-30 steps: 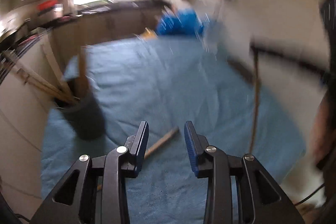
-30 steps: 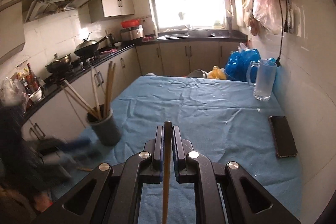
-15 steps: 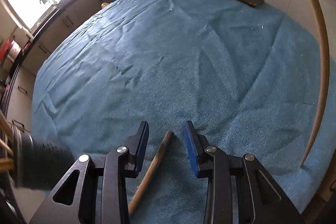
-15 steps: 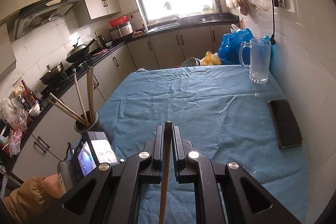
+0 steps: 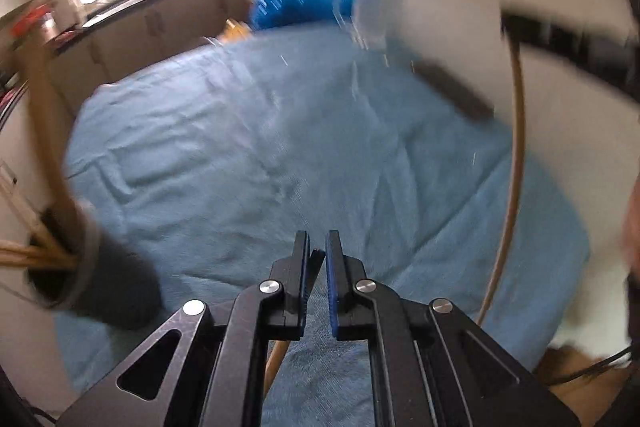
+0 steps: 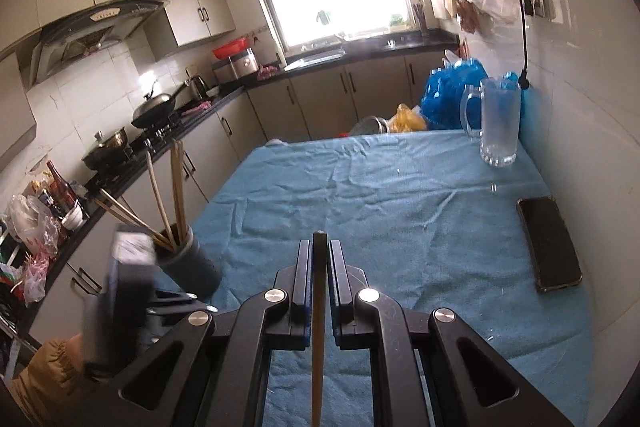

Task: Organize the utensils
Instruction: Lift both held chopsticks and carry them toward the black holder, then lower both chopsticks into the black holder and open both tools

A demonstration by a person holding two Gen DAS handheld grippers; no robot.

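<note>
The left tool (image 5: 318, 259) tilts steeply down over the blue-clothed bench (image 6: 400, 203), its jaws having just been closing, now pinching the dark tip of a chopstick (image 5: 276, 363) whose shaft runs back under the tool toward the camera. The right tool (image 6: 319, 267) points more shallowly across the bench, jaws clamped tight on a second chopstick (image 6: 318, 339), its long axis in line with the fingers and its tip just past them. At the bench's left edge a dark holder (image 6: 192, 267) stands upright with several chopsticks fanning out (left view is blurred).
</note>
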